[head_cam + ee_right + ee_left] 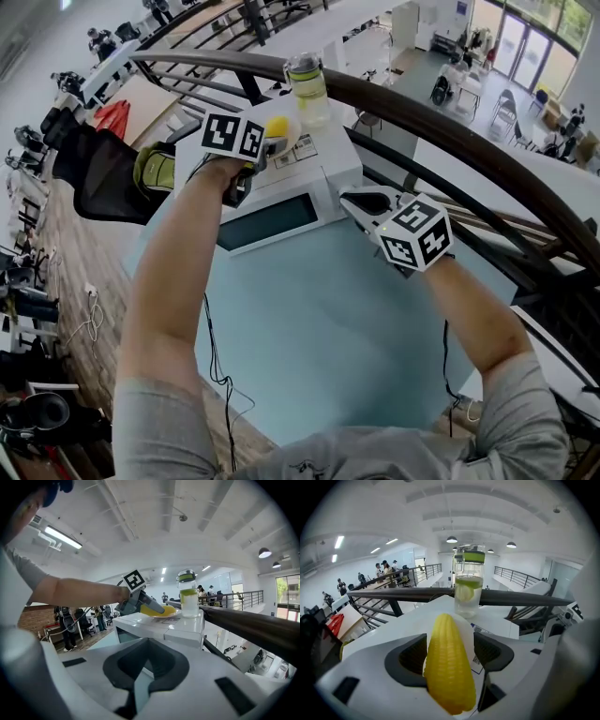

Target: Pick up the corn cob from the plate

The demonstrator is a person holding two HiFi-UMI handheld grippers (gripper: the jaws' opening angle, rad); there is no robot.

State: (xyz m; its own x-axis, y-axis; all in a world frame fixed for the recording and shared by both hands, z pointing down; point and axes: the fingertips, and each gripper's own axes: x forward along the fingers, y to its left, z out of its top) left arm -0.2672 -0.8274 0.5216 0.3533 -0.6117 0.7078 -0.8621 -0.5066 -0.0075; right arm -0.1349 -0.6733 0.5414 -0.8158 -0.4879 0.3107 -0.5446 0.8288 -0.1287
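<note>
The left claw (265, 147) was found reaching onto the top of a white appliance (314, 183) that stood on the pale blue tabletop (319, 328). Its jaws stood wide apart, one on each side of the corn cob (449, 667). The left gripper view showed a clear gap between the right pad and the cob. The left pad sat close against the cob's flank, and contact there could not be confirmed. The corn cob lay lengthwise between the jaws, resting on the white plate (294, 132) on the appliance top. Just beyond the plate stood a clear jar (307, 89) with a green lid, upright, holding pale liquid and a slice of citrus. Further right, the right claw (352, 199) was held off the appliance's near right corner, above the tabletop and well apart from the cob. Its jaws were drawn together with nothing between them. A dark curved railing (450, 131) ran behind the appliance, across to the right.
</note>
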